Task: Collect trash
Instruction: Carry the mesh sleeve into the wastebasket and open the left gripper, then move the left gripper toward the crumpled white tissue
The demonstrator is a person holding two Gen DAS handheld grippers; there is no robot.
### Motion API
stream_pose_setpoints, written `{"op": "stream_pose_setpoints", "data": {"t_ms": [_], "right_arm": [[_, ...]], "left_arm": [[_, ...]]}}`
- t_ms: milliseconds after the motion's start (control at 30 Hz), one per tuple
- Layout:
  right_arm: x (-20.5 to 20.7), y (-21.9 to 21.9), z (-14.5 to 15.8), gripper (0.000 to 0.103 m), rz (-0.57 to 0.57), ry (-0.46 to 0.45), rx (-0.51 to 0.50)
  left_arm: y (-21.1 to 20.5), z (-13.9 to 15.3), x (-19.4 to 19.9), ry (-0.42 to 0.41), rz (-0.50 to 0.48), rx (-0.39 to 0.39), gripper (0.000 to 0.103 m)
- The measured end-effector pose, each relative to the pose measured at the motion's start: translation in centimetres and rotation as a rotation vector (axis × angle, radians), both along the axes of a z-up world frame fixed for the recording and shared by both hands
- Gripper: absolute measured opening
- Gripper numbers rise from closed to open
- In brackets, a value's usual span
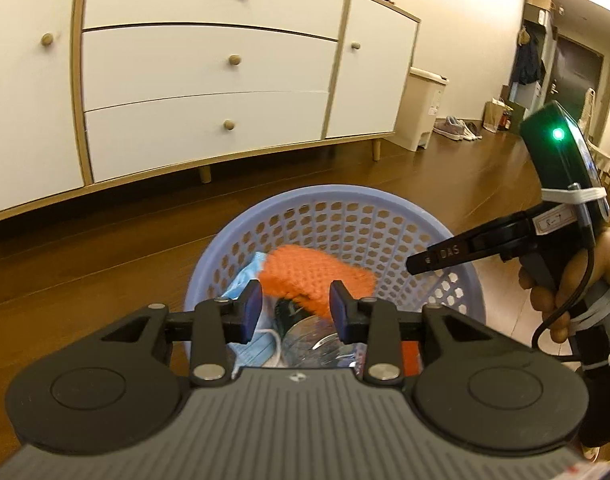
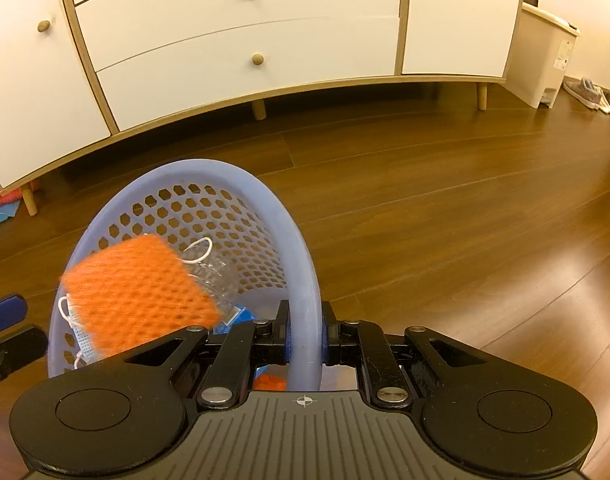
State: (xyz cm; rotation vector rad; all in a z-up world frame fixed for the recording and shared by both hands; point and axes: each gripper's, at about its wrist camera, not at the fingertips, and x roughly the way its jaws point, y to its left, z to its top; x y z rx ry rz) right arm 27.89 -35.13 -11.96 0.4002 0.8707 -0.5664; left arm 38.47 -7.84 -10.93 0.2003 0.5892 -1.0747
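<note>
My left gripper (image 1: 296, 307) hangs over the lavender perforated plastic basket (image 1: 337, 200), blue-padded fingers (image 1: 252, 300) spread apart with nothing between them. An orange mesh scrubbing sponge (image 1: 317, 276) shows blurred inside the basket mouth, just beyond the pads; I cannot tell whether it touches anything. From the right wrist the same sponge (image 2: 139, 280) appears smeared, over the left half of the basket.

Below it in the basket: a light blue face mask with white ear loops (image 1: 247, 276), a crumpled clear plastic bottle (image 1: 317, 340) with a dark cap, and a bit of red-orange packaging at the right edge, too hidden to identify.

My right gripper (image 2: 305, 330) is clamped on the basket's rim (image 2: 301, 280), one finger inside the wall and one outside, the rim running straight up between them. In the left wrist view that gripper (image 1: 419, 263) comes in from the right, held by a hand (image 1: 565, 280), a green light lit on the black unit strapped to it.

The basket is over a brown wooden plank floor (image 2: 445, 208); whether it rests on it I cannot tell. Behind stands a white sideboard with wood trim and round wooden knobs (image 2: 241, 32) on short legs. A cream lidded pedal bin (image 2: 545, 56) sits just beside its right end, with grey shoes (image 2: 589, 90) on the floor near it.
</note>
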Motion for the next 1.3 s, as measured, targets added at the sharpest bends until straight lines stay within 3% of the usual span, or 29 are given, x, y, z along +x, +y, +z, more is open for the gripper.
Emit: {"op": "stream_pose_setpoints", "data": {"t_ms": [633, 1300], "right_arm": [[0.1, 0.1, -0.1, 0.009, -0.022, -0.002, -0.01], [0.4, 2.0, 1.8, 0.009, -0.048, 0.021, -0.188]], "left_arm": [[6.8, -2.3, 3.6, 0.016, 0.179, 0.064, 0.031], [9.1, -9.4, 6.8, 0.071, 0.25, 0.159, 0.031]]}}
